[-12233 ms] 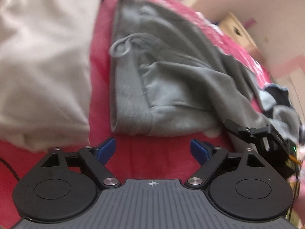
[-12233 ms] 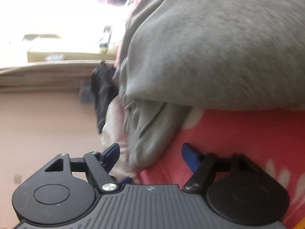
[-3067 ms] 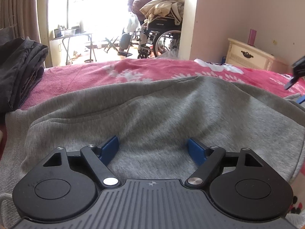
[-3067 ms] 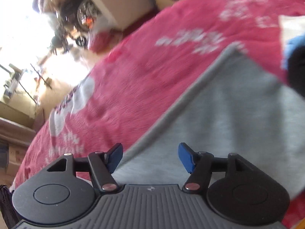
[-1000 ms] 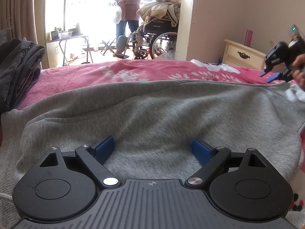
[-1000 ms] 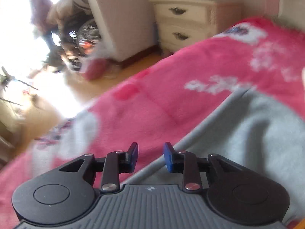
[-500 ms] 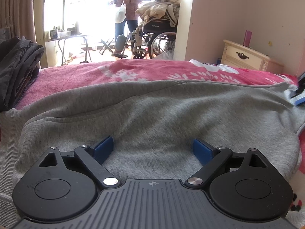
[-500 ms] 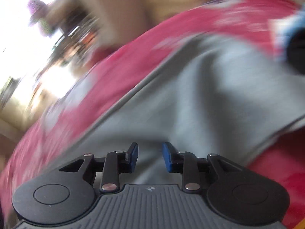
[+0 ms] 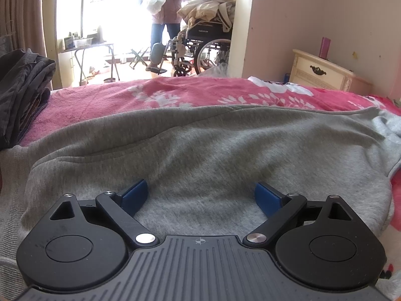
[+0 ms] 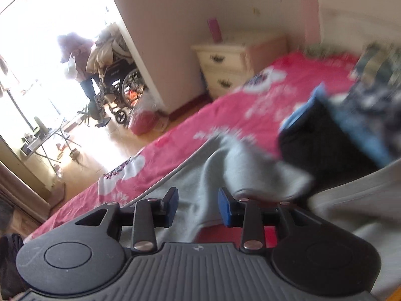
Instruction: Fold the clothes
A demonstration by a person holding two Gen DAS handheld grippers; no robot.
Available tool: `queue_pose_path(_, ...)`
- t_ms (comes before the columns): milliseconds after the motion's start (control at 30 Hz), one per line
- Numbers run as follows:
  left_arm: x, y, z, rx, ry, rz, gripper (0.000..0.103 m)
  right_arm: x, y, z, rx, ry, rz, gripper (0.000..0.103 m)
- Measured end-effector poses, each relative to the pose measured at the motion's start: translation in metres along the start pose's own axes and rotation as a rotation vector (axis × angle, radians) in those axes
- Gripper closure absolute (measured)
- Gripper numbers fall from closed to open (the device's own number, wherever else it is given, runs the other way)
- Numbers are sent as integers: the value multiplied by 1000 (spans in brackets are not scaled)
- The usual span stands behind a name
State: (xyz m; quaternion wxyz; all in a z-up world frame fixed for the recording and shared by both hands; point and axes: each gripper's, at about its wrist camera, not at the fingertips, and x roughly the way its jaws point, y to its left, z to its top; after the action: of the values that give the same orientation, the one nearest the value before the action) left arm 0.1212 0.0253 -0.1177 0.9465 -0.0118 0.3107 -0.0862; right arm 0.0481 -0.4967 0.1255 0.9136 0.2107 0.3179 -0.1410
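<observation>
Left gripper (image 9: 200,195) gapes wide, low over the grey sweatshirt (image 9: 213,150) spread on the bed (image 9: 100,97). Right gripper (image 10: 198,207) is partly apart; the blurred view seems to show grey fabric between its jaws, unpinched.

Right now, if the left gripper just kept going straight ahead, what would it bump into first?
Most likely the grey sweatshirt: the left gripper, open, points low across it, with the pink blanket beyond. Depth is unclear.

No text, label or number is legible in either view.
</observation>
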Motion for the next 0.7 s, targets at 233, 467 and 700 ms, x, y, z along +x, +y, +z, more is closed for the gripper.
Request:
queue_pose_path(233, 2, -3, 2, 22, 24, 5, 4, -76, 6, 11, -77, -79, -73, 60)
queue_pose_path(467, -19, 6, 86, 58, -22, -21, 6, -99, 54, 57, -36, -134, -76, 60)
queue_pose_path(700, -46, 21, 201, 102, -97, -71, 7, -99, 135, 137, -58, -194, -15, 60)
